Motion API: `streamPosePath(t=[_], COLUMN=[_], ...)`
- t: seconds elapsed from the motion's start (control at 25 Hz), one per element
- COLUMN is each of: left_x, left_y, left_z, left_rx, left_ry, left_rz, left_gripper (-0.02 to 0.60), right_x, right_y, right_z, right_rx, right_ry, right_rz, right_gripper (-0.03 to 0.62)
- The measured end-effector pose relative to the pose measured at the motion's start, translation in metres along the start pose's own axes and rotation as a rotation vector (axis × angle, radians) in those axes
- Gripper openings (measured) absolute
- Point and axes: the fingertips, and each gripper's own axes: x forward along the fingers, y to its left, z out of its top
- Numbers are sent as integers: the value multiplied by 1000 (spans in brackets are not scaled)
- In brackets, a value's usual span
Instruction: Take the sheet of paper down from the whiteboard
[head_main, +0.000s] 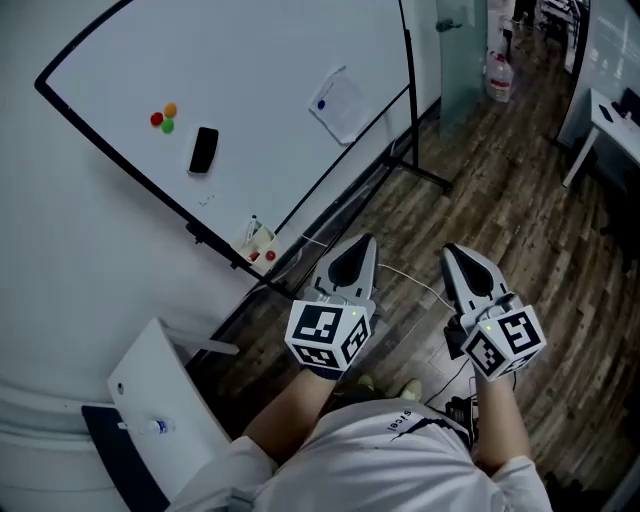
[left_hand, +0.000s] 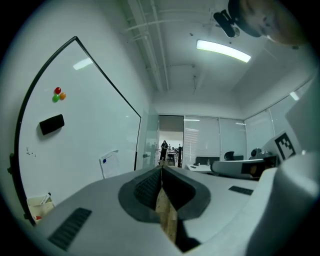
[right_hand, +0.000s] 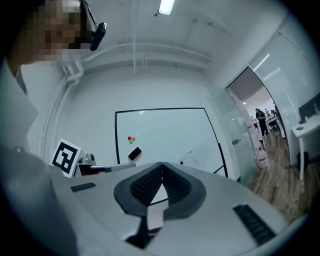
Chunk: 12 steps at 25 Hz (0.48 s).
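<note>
Glossy whiteboard (head_main: 240, 90), matt paper sheet (head_main: 342, 105), wood-grain floor (head_main: 500, 180).

the whiteboard (head_main: 250, 60) stands on a wood floor (head_main: 540, 200). a sheet of paper (head_main: 343, 108) hangs near its right edge under a blue magnet (head_main: 321, 103). a black eraser (head_main: 203, 150) sits left of the sheet, with three round magnets (head_main: 163, 118) further left. the left gripper (head_main: 366, 243) and right gripper (head_main: 452, 252) are side by side, clear of the board, each with jaws together.
</note>
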Motion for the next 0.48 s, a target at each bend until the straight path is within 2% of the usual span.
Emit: streamPosePath(t=[0.28, 0.48], left_x=[7, 38], left_y=[23, 55], left_z=[-22, -26], left_rx=[-9, -32], left_ry=[48, 30], left_rz=[59, 79], left_gripper=[14, 14], right_x=[20, 59], right_y=[-9, -22], right_z=[-23, -26], right_rx=[48, 26], right_ry=[42, 46], right_rz=[26, 38], right_gripper=[14, 14])
